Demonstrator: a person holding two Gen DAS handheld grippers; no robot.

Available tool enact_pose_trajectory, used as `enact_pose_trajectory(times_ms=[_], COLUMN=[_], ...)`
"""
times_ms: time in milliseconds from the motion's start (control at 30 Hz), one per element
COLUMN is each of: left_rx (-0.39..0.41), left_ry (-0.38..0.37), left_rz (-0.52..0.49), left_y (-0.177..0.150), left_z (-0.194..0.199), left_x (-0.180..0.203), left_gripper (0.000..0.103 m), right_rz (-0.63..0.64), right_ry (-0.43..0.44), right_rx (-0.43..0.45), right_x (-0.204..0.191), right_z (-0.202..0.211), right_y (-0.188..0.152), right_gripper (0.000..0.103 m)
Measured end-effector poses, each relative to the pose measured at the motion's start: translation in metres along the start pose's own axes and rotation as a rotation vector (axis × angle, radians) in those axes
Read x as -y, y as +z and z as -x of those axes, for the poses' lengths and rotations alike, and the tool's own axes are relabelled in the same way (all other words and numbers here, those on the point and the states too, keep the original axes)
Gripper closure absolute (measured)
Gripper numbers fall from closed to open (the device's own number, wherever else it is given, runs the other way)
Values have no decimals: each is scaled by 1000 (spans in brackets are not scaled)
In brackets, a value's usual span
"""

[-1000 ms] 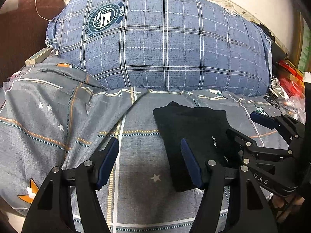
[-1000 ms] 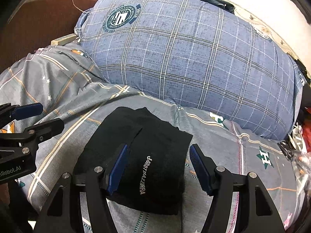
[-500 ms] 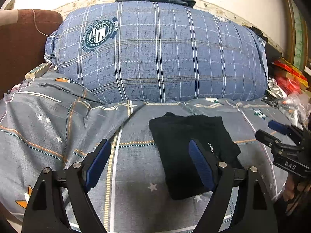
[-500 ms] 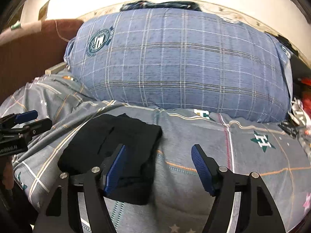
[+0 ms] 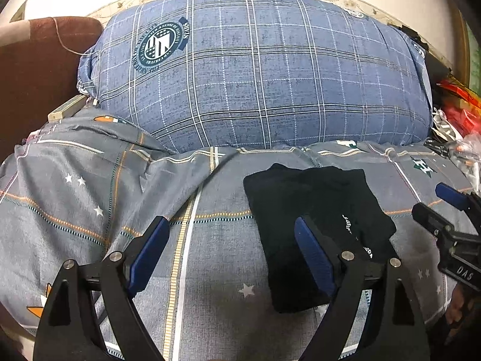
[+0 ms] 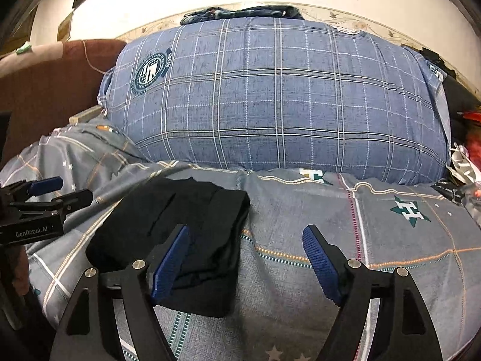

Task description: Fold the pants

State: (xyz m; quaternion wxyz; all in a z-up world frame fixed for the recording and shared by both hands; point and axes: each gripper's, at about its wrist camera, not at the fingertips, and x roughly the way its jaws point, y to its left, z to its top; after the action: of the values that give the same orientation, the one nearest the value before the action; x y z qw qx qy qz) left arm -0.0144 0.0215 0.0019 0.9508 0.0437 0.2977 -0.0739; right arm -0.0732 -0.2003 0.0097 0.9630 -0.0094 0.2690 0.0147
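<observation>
Black pants (image 5: 315,228) lie as a compact folded packet on the grey bed cover (image 5: 120,198), near the blue plaid pillow (image 5: 258,72). Left tongs (image 5: 231,252) and right tongs (image 6: 246,258) both gape wide, holding nothing. Folding looks finished; at most a tidy remains.

Left claw (image 5: 230,240) and right claw (image 6: 246,252): black frames, blue ribbed pads, silver screws.

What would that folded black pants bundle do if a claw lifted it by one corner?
The pants would probably flop and unfold: they are soft cloth in loose layers. They look light, barely denting the bedspread. Pushed, they would likely bunch up rather than slide.
</observation>
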Motion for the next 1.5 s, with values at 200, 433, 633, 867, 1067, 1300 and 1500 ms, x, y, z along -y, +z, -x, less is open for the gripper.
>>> enact_pose_trajectory(times_ms=[200, 433, 633, 867, 1067, 1300, 1500], left_rx=[-6, -11, -16, -10, -14, -24, -33], left_ry=[58, 87, 88, 80, 82, 80, 70], left_rz=[13, 17, 4, 0, 1, 7, 9], left_y=[0, -3, -4, -5, -7, -10, -11], left_z=[-6, -11, -12, -11, -11, -14, -17], left_x=[-7, -12, -10, -8, -8, -10, -9], left_gripper=[17, 17, 17, 17, 17, 17, 17], right_rz=[3, -7, -31, -1, 0, 15, 26], right_ry=[4, -10, -18, -28, -21, -26, -21], right_rx=[8, 24, 11, 10, 1, -39, -37], right_x=[-9, -13, -9, -15, -19, -25, -30], right_z=[-5, -8, -13, -15, -18, -28, -29], right_y=[1, 5, 6, 5, 4, 2, 1], right_gripper=[24, 24, 24, 24, 24, 24, 24])
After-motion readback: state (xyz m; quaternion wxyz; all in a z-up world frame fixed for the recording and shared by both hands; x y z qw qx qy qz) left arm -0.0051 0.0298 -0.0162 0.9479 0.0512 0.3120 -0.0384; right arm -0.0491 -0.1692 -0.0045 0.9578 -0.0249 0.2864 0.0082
